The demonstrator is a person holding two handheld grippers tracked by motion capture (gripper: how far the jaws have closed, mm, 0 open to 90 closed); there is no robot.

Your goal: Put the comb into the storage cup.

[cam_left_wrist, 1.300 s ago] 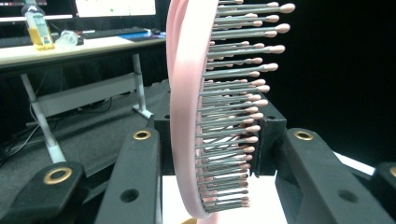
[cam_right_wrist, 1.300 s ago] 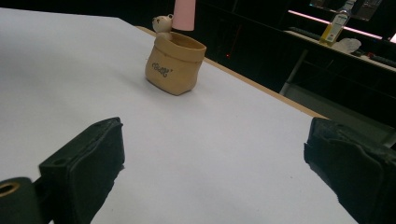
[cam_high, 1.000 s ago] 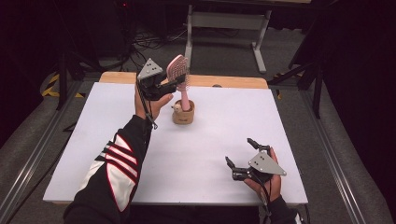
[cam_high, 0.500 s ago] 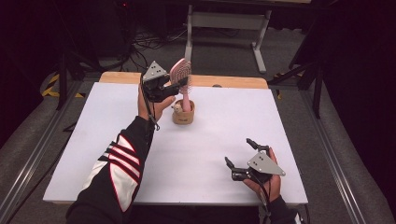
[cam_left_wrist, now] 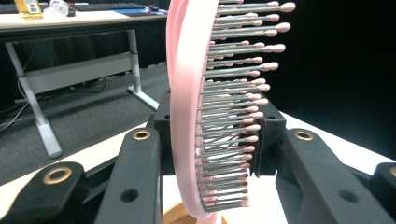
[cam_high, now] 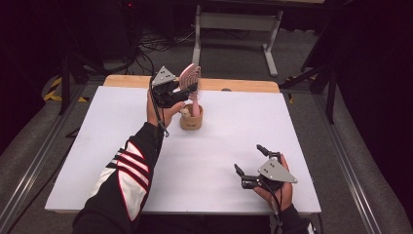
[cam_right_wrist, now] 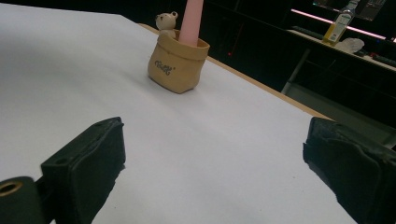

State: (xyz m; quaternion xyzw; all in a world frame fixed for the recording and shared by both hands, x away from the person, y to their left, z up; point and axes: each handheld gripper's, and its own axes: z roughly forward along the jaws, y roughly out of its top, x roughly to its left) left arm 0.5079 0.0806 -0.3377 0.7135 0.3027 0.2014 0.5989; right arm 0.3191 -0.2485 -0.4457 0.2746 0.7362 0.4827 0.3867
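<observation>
The pink hairbrush (cam_high: 191,80) stands upright with its handle down in a small tan pouch-shaped holder (cam_high: 191,120), which sits on the white counter (cam_high: 97,146) toward the twelve o'clock edge in the high view, a little left of centre. The left gripper (cam_high: 181,93) has its jaws clamped on the brush head, back against one and bristles against the other. Well apart, toward five o'clock near the counter's front edge, the right gripper (cam_high: 249,165) rests with its jaws spread wide on nothing.
</observation>
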